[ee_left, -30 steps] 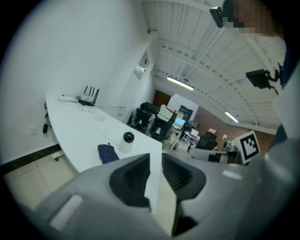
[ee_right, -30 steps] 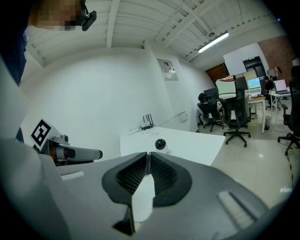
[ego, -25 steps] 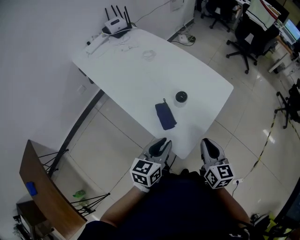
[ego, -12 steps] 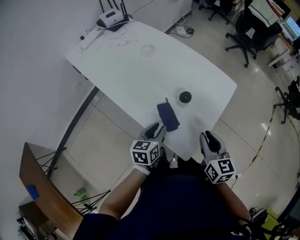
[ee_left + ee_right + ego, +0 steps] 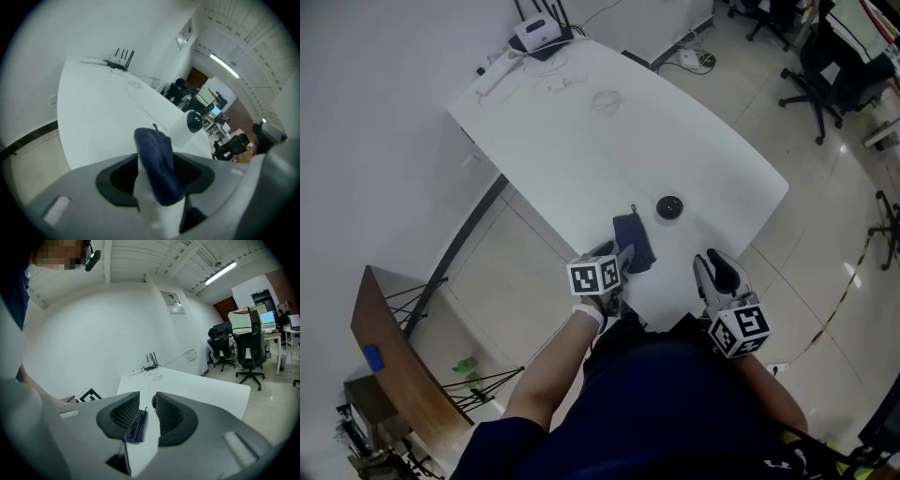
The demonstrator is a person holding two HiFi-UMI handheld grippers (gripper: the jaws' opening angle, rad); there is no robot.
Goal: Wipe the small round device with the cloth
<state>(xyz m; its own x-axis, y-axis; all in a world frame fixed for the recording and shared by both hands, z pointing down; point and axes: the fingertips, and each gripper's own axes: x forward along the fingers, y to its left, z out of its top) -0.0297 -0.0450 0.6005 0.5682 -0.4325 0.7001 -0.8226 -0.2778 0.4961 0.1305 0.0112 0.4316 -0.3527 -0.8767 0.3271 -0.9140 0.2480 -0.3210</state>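
While I stand at the near corner of the white table (image 5: 581,141), the dark blue cloth (image 5: 636,234) lies folded on its top, and everything else I place from that cloth. My left gripper (image 5: 619,255) tilts down over the cloth's near end. Its jaws have just been opening and now stand wide apart. In the left gripper view the cloth runs up between them as a long dark fold, and neither pad presses on it, so I have no hold on it. The small round device (image 5: 669,207), black and low, sits just beyond the cloth and to its right, clear of it with bare table between them. In the left gripper view it shows past the cloth's far end.

My right gripper (image 5: 712,264) is to the right of the cloth and apart from it, over the table's rounded edge and pointing nearly level. Its jaws have also just been opening and stand partly apart. In the right gripper view the cloth shows through their gap, but it lies away from the tips, so nothing is gripped.

Far beyond the cloth, at the table's other end, stands a router (image 5: 539,36) with upright antennas. A loose cable (image 5: 605,98) lies between the router and the cloth.
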